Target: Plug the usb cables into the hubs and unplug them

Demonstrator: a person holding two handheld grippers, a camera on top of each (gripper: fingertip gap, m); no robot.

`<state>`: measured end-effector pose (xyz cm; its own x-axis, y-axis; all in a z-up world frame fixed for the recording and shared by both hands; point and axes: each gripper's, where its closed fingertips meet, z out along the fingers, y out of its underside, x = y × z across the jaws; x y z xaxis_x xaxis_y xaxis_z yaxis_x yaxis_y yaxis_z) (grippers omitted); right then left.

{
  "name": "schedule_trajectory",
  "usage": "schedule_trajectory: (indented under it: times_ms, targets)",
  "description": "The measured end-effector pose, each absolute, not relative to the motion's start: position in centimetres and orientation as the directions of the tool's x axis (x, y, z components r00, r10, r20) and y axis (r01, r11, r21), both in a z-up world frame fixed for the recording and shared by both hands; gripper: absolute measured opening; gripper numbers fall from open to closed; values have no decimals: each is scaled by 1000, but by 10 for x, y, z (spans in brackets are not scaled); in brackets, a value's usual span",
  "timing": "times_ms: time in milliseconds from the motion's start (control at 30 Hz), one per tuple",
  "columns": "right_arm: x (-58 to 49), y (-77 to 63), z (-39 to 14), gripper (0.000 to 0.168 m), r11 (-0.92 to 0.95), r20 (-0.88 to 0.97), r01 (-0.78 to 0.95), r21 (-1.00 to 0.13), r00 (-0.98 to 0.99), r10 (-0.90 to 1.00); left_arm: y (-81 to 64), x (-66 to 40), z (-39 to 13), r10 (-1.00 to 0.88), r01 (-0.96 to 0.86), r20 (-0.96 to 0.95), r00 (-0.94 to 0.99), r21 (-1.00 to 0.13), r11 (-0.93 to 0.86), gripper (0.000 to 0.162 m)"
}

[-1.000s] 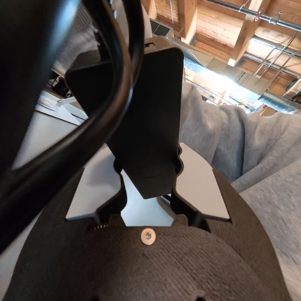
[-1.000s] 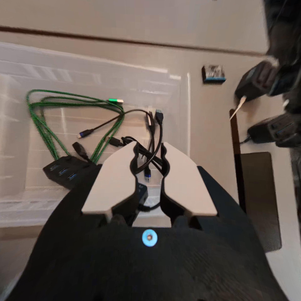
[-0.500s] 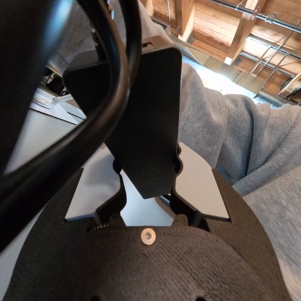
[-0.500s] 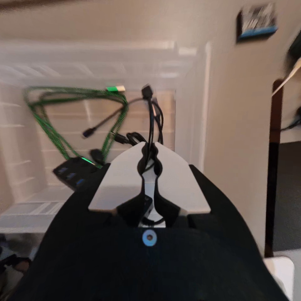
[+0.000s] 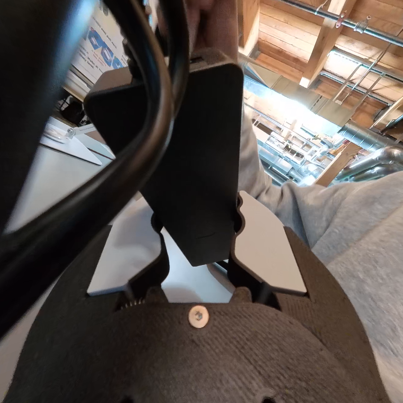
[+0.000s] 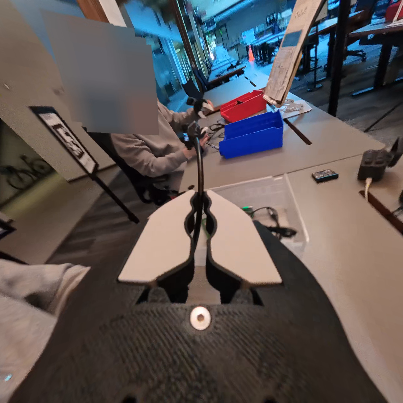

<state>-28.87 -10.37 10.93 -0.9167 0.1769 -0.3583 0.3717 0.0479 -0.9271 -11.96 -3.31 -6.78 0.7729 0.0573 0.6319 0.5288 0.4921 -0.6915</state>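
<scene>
My left gripper (image 5: pixel 197 209) is shut on a flat black USB hub (image 5: pixel 196 152) and points it up toward the ceiling. Thick black cables (image 5: pixel 139 122) loop across the left of that view. My right gripper (image 6: pixel 200 193) is shut on a thin black USB cable (image 6: pixel 199 165), held raised so its plug end (image 6: pixel 194 129) sticks up past the fingertips. Below and behind it, a clear plastic bin (image 6: pixel 290 196) on the table holds more black cables (image 6: pixel 274 220) and a green one (image 6: pixel 246 208).
A grey table (image 6: pixel 338 250) lies to the right, with a small black box (image 6: pixel 325 175) and a black charger (image 6: pixel 375 161). Farther off are a blue bin (image 6: pixel 253 135), a red bin (image 6: pixel 244 105), and a seated person in grey (image 6: pixel 148 148) holding grippers. A grey sleeve (image 5: pixel 327 218) is close to the left gripper. Spacing between my two grippers at the tips: around 25 cm.
My right gripper shut on a black cable in the bin, lifted it out and swung up from looking down at the bin to looking across the room. The left gripper kept holding the hub, shifting slightly.
</scene>
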Motion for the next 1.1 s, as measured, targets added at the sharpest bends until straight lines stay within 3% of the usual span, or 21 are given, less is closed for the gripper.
schedule_trajectory:
  times_ms: [133, 367, 533, 633, 800, 900, 1100]
  targets:
    - [-242, -22, 76, 5, -92, -447, 438, -894, -876, 181, -32, -125, -68, 57, 532, 638, 768, -684, 499, 65]
    - [-171, 99, 10, 4, -256, -461, 402, -879, -854, 242, -21, -135, -67, 45, 524, 614, 788, -708, 473, 65]
    - [-118, 133, -30, 4, -353, -487, 398, -847, -846, 216, 4, -124, -59, -80, 540, 558, 826, -742, 398, 65]
    - [-94, 140, -29, 4, -395, -475, 379, -837, -861, 181, 21, -112, -58, -168, 553, 528, 832, -764, 334, 65]
    - [-84, 134, -54, 4, -265, -455, 390, -882, -853, 258, 41, -100, -57, -252, 562, 506, 825, -780, 275, 65]
    - [-85, 133, -64, 4, -278, -497, 426, -861, -819, 285, 50, -99, -56, -298, 598, 526, 797, -760, 257, 65]
    - [-97, 147, -91, 6, -168, -413, 383, -908, -758, 505, 61, -104, -63, -314, 685, 616, 723, -699, 206, 65]
